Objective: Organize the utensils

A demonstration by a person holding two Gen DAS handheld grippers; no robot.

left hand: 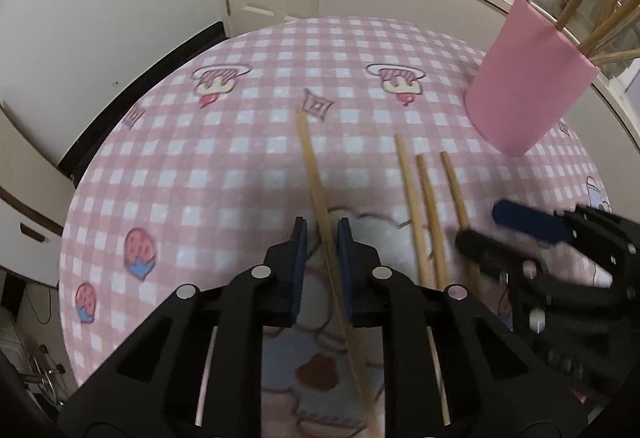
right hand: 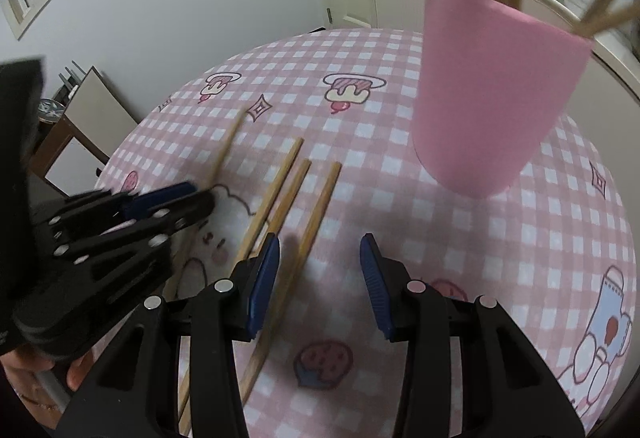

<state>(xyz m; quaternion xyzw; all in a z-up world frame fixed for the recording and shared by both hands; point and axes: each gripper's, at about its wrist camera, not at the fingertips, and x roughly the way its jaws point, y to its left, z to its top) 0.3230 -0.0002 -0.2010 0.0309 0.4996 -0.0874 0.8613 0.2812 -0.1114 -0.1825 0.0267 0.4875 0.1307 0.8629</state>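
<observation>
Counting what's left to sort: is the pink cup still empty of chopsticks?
No: the pink cup already holds several chopsticks sticking out of its top.

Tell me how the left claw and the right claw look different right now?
The left claw has its blue pads squeezed close around one chopstick; the right claw stands wide with nothing pinched. The left claw sits over the lone chopstick, away from the others; the right claw hovers by the three side-by-side chopsticks, nearer the pink cup. Both are black with blue pads and point down at the checkered tablecloth.
</observation>
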